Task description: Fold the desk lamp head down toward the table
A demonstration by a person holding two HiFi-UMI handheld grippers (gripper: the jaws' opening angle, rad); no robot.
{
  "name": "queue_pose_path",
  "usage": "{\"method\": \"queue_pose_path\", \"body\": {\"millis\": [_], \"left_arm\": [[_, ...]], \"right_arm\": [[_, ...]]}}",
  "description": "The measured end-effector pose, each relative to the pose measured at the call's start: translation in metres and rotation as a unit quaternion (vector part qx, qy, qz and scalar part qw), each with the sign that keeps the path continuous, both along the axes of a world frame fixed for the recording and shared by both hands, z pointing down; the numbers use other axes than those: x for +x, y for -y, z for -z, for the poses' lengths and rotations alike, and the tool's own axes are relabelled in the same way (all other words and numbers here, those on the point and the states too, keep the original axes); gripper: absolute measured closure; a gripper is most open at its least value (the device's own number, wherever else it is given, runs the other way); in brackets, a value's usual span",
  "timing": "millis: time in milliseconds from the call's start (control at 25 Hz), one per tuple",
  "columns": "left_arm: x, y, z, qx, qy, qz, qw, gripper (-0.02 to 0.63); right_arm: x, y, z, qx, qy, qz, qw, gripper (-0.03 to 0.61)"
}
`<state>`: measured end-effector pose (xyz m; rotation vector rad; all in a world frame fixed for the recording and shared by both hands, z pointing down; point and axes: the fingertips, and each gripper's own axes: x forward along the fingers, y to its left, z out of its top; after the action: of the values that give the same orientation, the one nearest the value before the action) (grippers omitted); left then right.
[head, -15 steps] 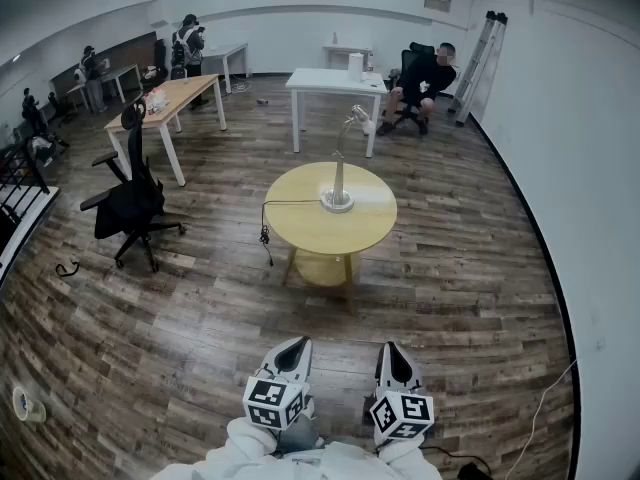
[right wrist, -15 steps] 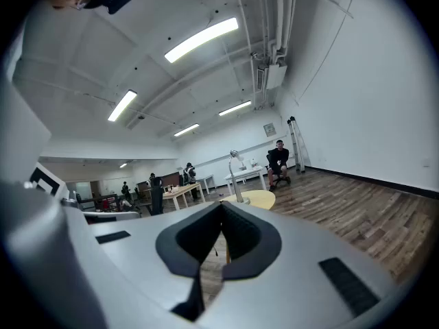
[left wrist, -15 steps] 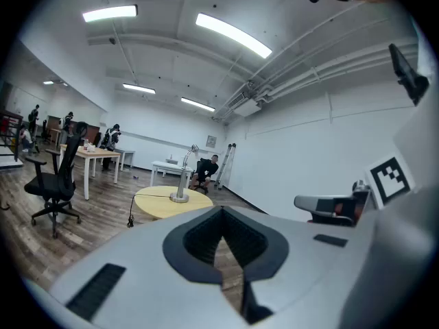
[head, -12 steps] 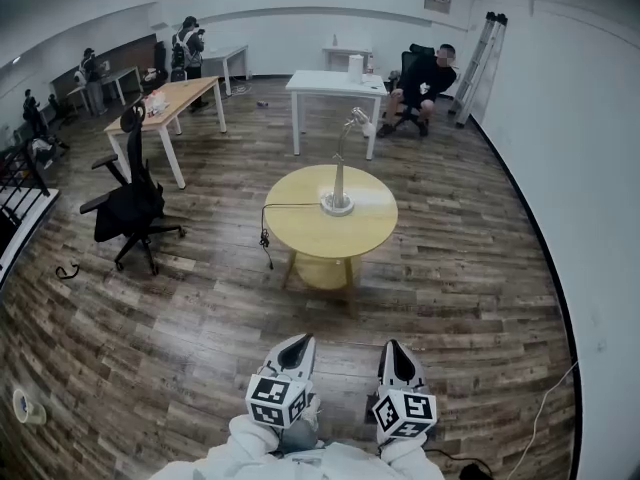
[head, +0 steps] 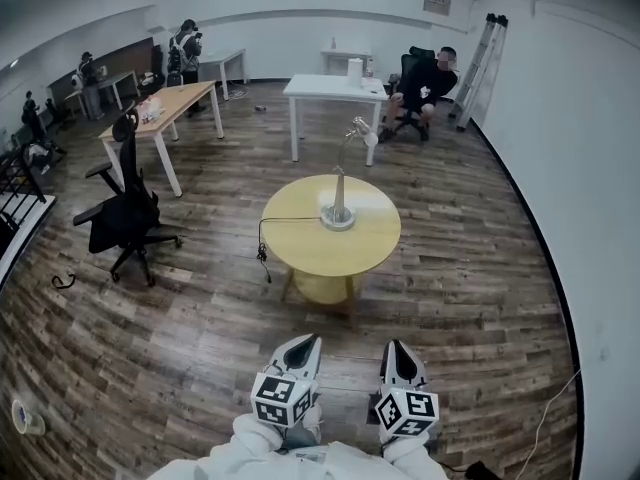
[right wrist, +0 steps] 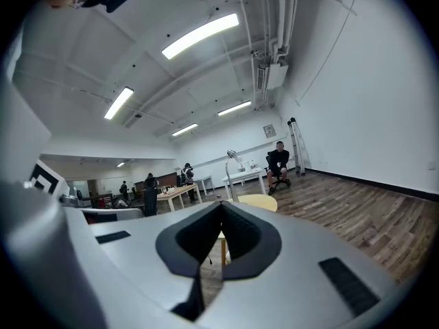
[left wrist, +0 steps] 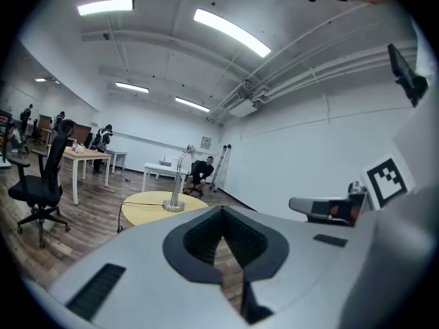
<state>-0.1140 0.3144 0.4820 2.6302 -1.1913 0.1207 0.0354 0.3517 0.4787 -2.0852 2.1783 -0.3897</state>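
Note:
A silver desk lamp [head: 338,208] stands upright on a round yellow table [head: 300,248] in the middle of the room. Its head [head: 362,126] is raised on a bent neck. The lamp also shows far off in the left gripper view [left wrist: 178,187] and in the right gripper view [right wrist: 231,173]. My left gripper [head: 303,346] and right gripper [head: 397,351] are held side by side close to my body, well short of the table. Both point toward the lamp, and both are shut with nothing between the jaws.
The lamp's black cable [head: 264,250] hangs off the table's left edge. A black office chair [head: 120,213] and a wooden desk [head: 160,108] stand at the left. A white table [head: 335,88], a seated person [head: 425,78] and a ladder [head: 485,48] are behind.
The table and lamp have slid slightly lower in the head view, as the view has come a little closer. Both grippers stay shut in the same place by my body.

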Motion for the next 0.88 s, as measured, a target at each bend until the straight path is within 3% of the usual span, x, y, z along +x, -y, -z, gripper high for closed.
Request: {"method": "queue_pose_path", "body": {"millis": [600, 880], "left_arm": [[0.007, 0.17, -0.003, -0.002, 0.002, 0.0, 1.0, 0.614], [0.006, 0.219, -0.008, -0.005, 0.003, -0.003, 1.0, 0.614]], "right_arm": [[0.0, 0.177, 0.001, 0.0, -0.007, 0.008, 1.0, 0.568], [0.002, 0.224, -0.004, -0.005, -0.007, 0.0, 1.0, 0.568]]}}
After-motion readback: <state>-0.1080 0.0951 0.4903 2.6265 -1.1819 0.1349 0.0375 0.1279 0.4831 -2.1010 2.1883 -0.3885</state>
